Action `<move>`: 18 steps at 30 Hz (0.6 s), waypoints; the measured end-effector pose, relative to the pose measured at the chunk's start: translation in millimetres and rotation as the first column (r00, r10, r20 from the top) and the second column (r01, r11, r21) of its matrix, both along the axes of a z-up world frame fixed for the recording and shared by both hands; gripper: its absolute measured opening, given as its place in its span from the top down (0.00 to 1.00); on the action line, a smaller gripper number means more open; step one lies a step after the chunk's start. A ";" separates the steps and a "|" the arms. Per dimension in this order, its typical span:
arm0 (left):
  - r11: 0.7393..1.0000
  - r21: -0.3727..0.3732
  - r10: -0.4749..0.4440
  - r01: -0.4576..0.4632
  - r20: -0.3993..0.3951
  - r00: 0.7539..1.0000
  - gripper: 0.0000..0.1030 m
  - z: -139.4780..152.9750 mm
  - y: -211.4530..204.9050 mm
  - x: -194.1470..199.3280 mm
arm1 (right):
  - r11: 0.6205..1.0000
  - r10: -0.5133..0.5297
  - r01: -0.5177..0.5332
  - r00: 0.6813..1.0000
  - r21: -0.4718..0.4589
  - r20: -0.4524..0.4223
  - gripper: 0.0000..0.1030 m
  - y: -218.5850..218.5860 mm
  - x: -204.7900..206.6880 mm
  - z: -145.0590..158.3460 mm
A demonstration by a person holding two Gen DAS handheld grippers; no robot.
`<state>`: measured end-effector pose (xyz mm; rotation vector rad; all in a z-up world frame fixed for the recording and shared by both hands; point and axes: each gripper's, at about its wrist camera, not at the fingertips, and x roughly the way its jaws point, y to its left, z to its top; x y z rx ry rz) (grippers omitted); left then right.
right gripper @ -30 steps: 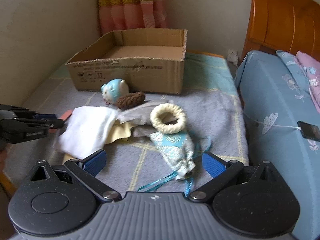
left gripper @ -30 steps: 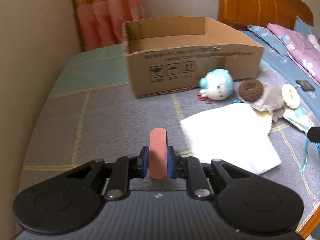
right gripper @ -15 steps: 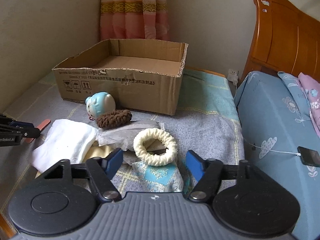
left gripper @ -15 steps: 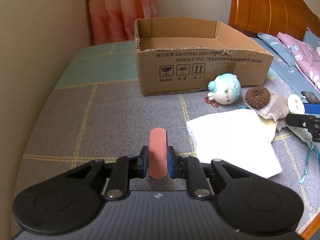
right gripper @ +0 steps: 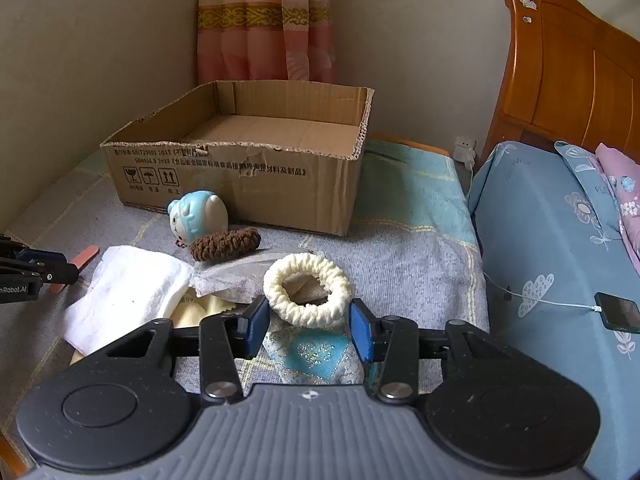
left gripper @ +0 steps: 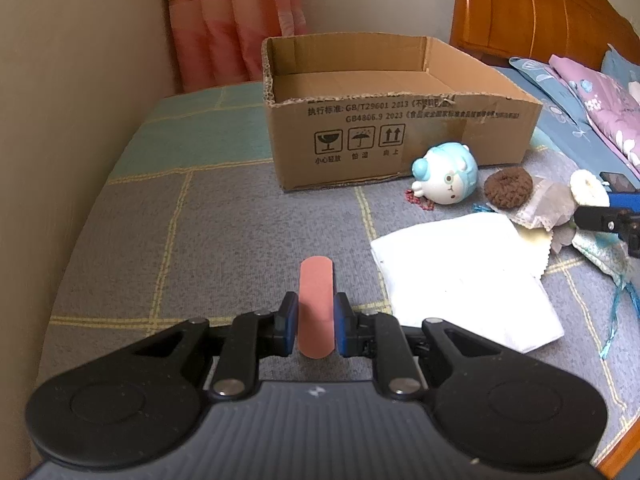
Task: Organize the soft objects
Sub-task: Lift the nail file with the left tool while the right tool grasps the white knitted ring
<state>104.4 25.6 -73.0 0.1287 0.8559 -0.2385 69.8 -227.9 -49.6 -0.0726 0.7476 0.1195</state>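
Cardboard box at far end of grey checked bedcover — open top, nothing visible inside in either view, so 0 items stowed as far as seen. Left gripper: pads clamped on a pink nail file, held clear of the cover, well short of the box; judged first item in hand, not yet delivered. Right gripper: jaws closing around a cream scrunchie, pads flanking it on both sides, contact not yet evident; scrunchie resting on a grey lace-edged pouch. Loose on the cover, in front of the box: 1 blue-and-white plush toy just beside the box wall; 1 brown scrunchie next to it; 1 folded white cloth; 1 pale yellow cloth, mostly hidden under the white one; 1 blue brocade drawstring pouch beneath the right gripper. Estimate: early stage — 2 items being taken up, about 6 more awaiting transfer. Phone on charging cable on blue quilt, not part of the lot.
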 end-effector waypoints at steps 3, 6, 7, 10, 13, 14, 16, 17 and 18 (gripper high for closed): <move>1.000 0.003 -0.005 0.005 0.000 1.000 0.83 0.4 0.4 -0.7 | 1.000 0.007 -0.007 1.000 -0.002 0.007 0.53 1.0 -1.6 3.6; 1.000 0.000 -0.002 0.002 -0.003 1.000 0.83 -0.7 1.3 -0.8 | 1.000 0.012 -0.012 1.000 -0.013 0.000 0.51 3.1 -1.9 3.3; 1.000 -0.001 -0.001 0.001 -0.005 1.000 0.83 -1.1 1.7 -0.9 | 1.000 0.015 -0.015 1.000 -0.011 -0.007 0.50 3.1 -1.5 2.0; 1.000 -0.002 -0.001 0.000 -0.006 1.000 0.83 -1.5 2.3 -1.4 | 1.000 0.008 -0.008 1.000 0.000 -0.015 0.46 2.8 -0.7 -0.8; 1.000 -0.001 0.000 0.000 -0.004 1.000 0.83 -1.1 2.1 -0.8 | 1.000 0.000 0.000 1.000 0.009 -0.022 0.44 2.6 1.7 -1.4; 1.000 -0.001 -0.001 0.001 -0.004 1.000 0.83 -1.0 2.1 -0.6 | 1.000 -0.003 0.003 1.000 0.011 -0.022 0.44 2.6 2.2 -1.2; 1.000 -0.002 -0.002 0.002 -0.004 1.000 0.83 -0.6 1.8 -0.5 | 1.000 -0.007 0.007 1.000 0.017 -0.019 0.43 2.9 3.6 -0.5; 1.000 -0.002 -0.004 0.004 -0.004 1.000 0.83 -0.3 1.7 -0.4 | 1.000 -0.009 0.010 1.000 0.016 -0.018 0.43 3.1 4.2 -0.2; 1.000 -0.002 -0.005 0.005 -0.005 1.000 0.83 -0.1 1.7 -0.3 | 1.000 -0.010 0.011 1.000 0.014 -0.017 0.43 3.4 4.9 0.2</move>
